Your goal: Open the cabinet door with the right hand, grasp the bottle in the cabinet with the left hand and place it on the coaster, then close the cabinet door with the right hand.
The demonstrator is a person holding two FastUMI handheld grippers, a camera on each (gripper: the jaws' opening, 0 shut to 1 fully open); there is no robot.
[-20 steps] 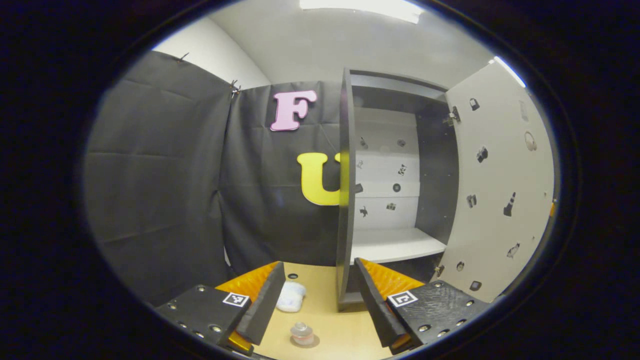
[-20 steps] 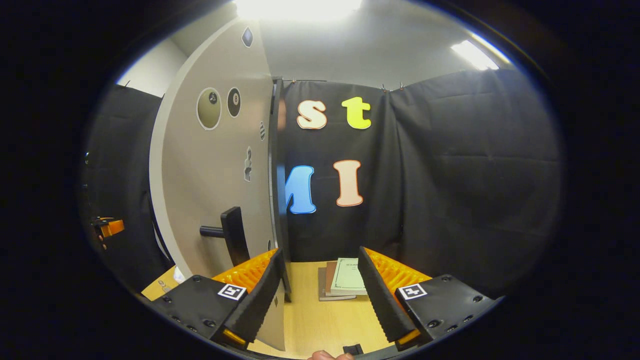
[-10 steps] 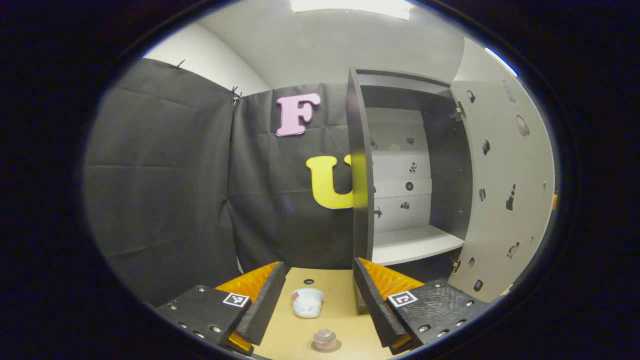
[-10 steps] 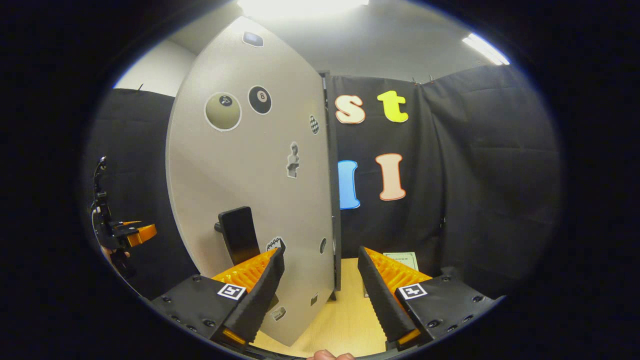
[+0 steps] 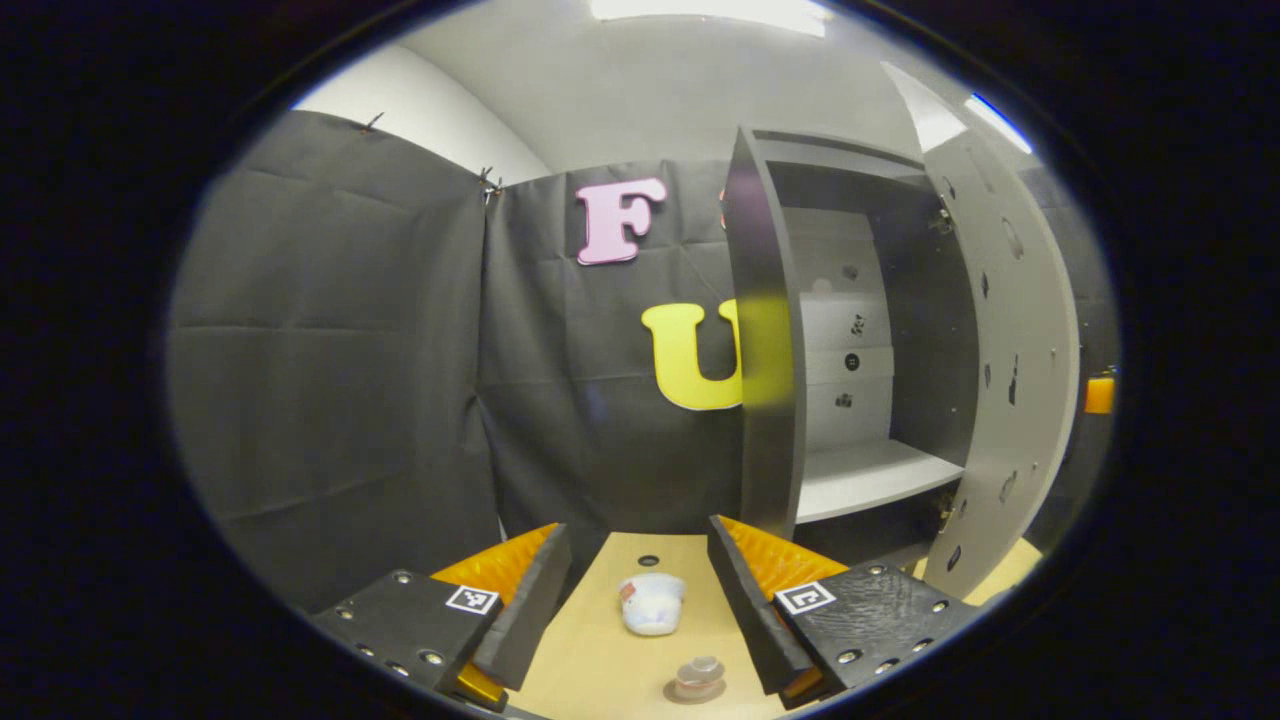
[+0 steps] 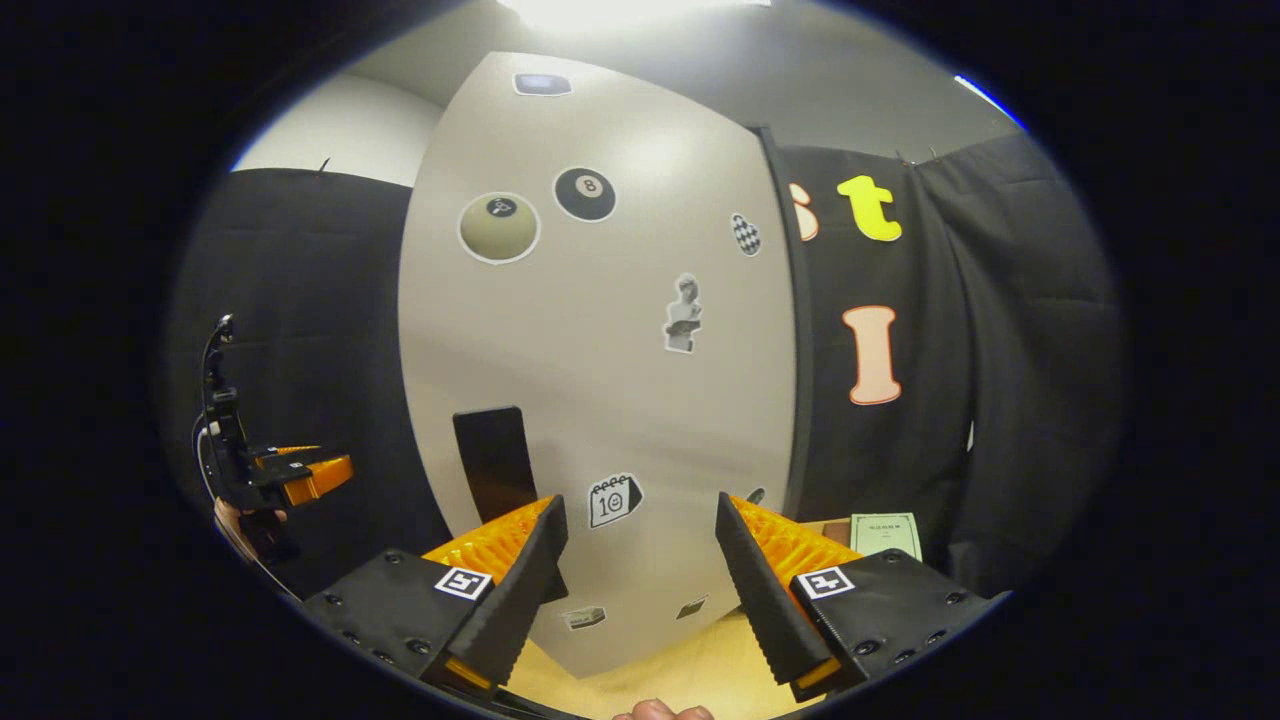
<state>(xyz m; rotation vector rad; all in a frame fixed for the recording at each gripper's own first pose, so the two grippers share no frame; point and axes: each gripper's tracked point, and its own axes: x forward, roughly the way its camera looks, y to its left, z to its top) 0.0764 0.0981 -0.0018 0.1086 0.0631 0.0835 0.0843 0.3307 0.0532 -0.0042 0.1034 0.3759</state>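
Looking along the left gripper [image 5: 637, 590], its two fingers stand wide apart with nothing between them, held above a pale wooden table [image 5: 590, 670]. On the table ahead, a small bottle [image 5: 699, 676] stands upright on a round dark coaster [image 5: 672, 692], close to the lower edge of the left gripper view. A white crumpled object [image 5: 651, 603] lies a little farther off, between the fingers as seen from here, and what it is cannot be told. To the right stands the cabinet [image 5: 765, 330], dark outside and light inside, with a white shelf [image 5: 865, 477] bare of anything. Its door [image 5: 1005, 360], pale and dotted with small stickers, hangs partly open at the cabinet's right side.

From the right gripper view, the right gripper [image 6: 640, 580] is also spread wide and grips nothing. Straight ahead is the outer face of the door [image 6: 600, 350], carrying stickers and a dark upright handle [image 6: 493, 450] just above the near finger on the left. Whether the fingers touch the door cannot be told. Far to the left, the left gripper [image 6: 300, 472] is visible, held in a hand [image 6: 243, 515]. A greenish booklet [image 6: 885, 532] lies on the table at right.
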